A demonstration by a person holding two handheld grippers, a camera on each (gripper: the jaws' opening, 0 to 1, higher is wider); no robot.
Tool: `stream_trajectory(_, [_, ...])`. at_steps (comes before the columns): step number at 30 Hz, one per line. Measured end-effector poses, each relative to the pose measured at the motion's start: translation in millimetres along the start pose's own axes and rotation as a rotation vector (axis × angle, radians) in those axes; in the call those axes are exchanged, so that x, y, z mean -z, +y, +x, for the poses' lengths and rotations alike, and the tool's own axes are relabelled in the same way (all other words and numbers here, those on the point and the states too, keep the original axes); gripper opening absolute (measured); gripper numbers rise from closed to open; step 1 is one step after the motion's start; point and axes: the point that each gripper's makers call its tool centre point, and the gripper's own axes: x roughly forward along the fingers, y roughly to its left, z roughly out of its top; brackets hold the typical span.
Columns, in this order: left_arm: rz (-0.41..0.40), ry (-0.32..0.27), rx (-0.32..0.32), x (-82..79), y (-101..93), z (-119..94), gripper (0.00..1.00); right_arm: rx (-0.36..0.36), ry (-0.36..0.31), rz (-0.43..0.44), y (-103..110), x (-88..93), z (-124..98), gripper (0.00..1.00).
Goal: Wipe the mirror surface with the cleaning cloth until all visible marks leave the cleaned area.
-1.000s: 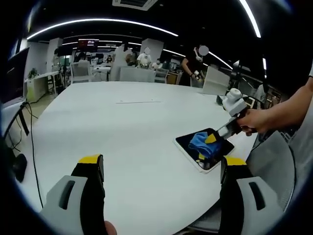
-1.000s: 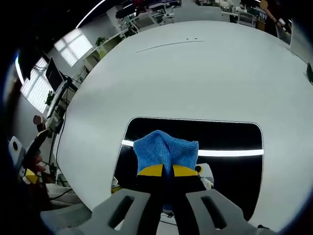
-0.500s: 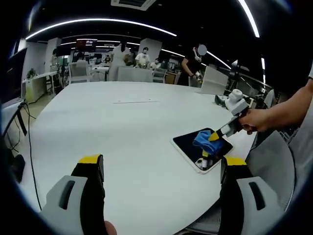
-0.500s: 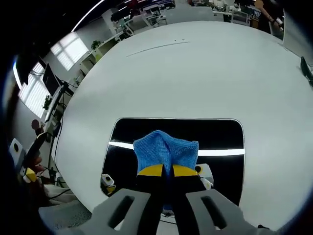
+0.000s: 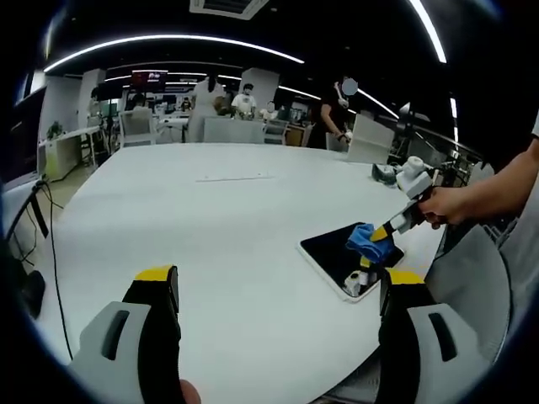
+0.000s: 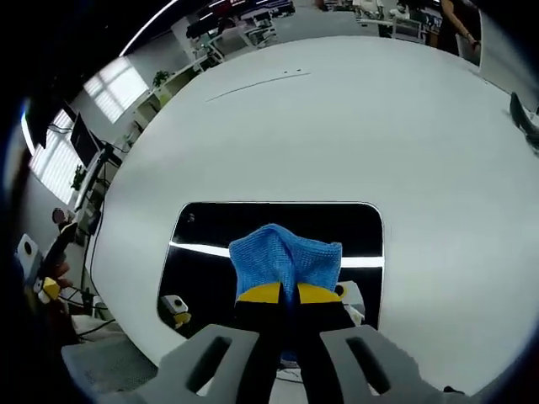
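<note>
Blue cloth (image 6: 285,259), black mirror (image 6: 210,244) with white rim, white table (image 6: 337,126), yellow-tipped black jaws.

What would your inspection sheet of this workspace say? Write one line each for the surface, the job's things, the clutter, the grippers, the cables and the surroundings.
Surface: large white table, mostly bare.
Job's things: dark mirror lying flat near the table edge; blue cloth bunched on it, reflecting a ceiling light strip.
Clutter: a dark object at the table's far edge, too small to identify.
Grippers: right gripper has its jaws shut on the cloth, over the mirror; left gripper is open, holding nothing, above the table.
Cables: black cable hanging beside the table.
Surroundings: open office with desks, chairs, people standing in the background, ceiling light strips.
</note>
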Motion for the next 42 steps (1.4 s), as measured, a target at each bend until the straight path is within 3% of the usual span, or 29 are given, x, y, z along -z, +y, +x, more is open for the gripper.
stream_trajectory(22, [-0.001, -0.002, -0.01, 1.1, -0.4, -2, 0.99, 0.017, -0.004, 0.044, -30, 4.5, -12, 0.0])
stream_trajectory(42, [-0.005, -0.026, -0.001, -10.5, -1.8, 6, 0.99, 0.058, -0.013, 0.108, -62, 8.3, -22, 0.0])
